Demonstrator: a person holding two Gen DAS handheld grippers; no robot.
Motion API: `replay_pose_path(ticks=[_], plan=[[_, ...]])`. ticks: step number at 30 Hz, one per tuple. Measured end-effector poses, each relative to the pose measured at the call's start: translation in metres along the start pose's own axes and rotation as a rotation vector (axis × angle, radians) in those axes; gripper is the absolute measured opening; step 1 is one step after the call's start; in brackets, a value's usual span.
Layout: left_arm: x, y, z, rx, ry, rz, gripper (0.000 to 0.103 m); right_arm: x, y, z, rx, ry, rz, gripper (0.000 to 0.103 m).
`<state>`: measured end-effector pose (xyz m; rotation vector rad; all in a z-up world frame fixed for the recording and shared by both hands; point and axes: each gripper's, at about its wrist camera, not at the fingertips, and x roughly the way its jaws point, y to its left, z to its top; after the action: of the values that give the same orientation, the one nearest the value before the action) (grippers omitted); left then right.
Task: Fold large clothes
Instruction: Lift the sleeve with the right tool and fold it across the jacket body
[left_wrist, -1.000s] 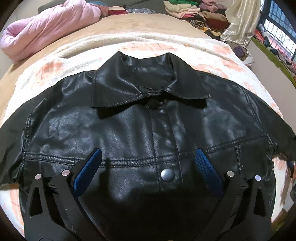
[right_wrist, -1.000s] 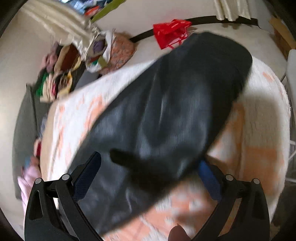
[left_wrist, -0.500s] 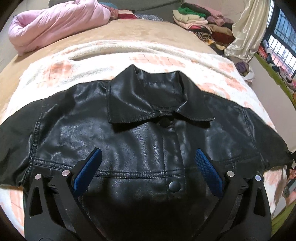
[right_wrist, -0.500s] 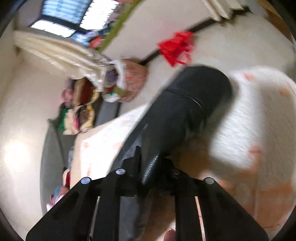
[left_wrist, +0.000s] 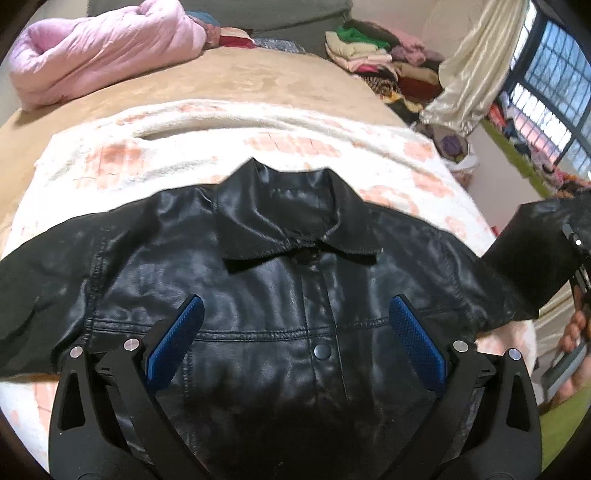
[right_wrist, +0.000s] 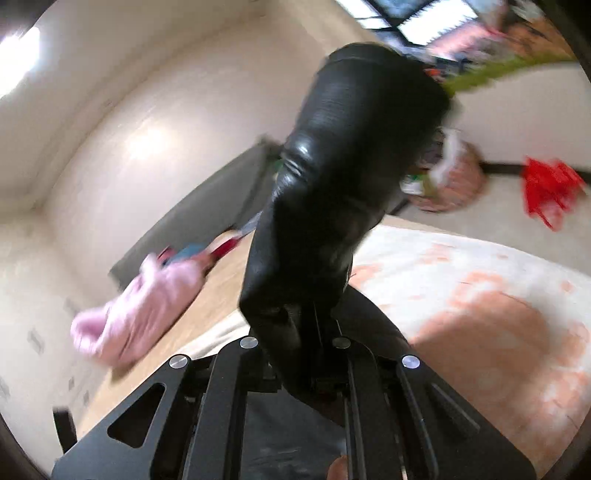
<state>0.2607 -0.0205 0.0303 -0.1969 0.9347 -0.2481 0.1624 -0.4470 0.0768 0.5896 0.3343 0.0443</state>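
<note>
A black leather jacket (left_wrist: 280, 295) lies front up on a white and orange blanket (left_wrist: 221, 144), collar toward the far side. Above its chest my left gripper (left_wrist: 295, 332) hovers open, blue pads (left_wrist: 173, 336) apart with nothing between them. The jacket's right sleeve (left_wrist: 532, 251) is lifted off the bed at the right edge of the left wrist view, beside a hand (left_wrist: 572, 332). In the right wrist view my right gripper (right_wrist: 306, 325) is shut on that sleeve (right_wrist: 351, 166), which stands up in front of the camera.
A pink quilt (left_wrist: 99, 51) lies at the bed's far left, seen also as the pink quilt (right_wrist: 144, 302) in the right wrist view. Folded clothes (left_wrist: 373, 55) are piled at the far right near a curtain (left_wrist: 476, 66). A red bag (right_wrist: 550, 192) sits on the floor.
My right gripper closed on the jacket sleeve, then rose and rolled, lifting the sleeve off the bed. The left gripper rose a little and stayed open over the jacket.
</note>
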Motion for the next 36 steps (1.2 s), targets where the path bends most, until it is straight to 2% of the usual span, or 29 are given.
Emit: replay_pose_path(ticks=[5,11,19,23,28,32,34,36], plan=[[-0.018,0.022,0.004,-0.071,-0.008,-0.092,0.094,0.018,0.069,-0.022,-0.137,0.071,0.133,0.008],[-0.035,0.046,0.005,-0.134,-0.048,-0.145,0.094,0.044,0.137,-0.057,-0.243,0.164,0.255,0.008],[-0.072,0.085,0.003,-0.246,-0.144,-0.253,0.094,0.065,0.207,-0.137,-0.371,0.277,0.341,0.008],[-0.081,0.101,0.0,-0.275,-0.167,-0.283,0.094,0.078,0.238,-0.185,-0.434,0.358,0.38,0.008],[-0.065,0.119,-0.008,-0.317,-0.117,-0.303,0.094,0.089,0.252,-0.231,-0.48,0.47,0.378,0.008],[-0.044,0.128,-0.014,-0.369,-0.049,-0.362,0.094,0.109,0.245,-0.262,-0.454,0.602,0.361,0.011],[-0.031,0.133,-0.017,-0.401,-0.01,-0.4,0.094,0.111,0.247,-0.273,-0.461,0.636,0.35,0.013],[-0.022,0.135,-0.02,-0.409,0.017,-0.408,0.094,0.109,0.25,-0.285,-0.501,0.656,0.331,0.014]])
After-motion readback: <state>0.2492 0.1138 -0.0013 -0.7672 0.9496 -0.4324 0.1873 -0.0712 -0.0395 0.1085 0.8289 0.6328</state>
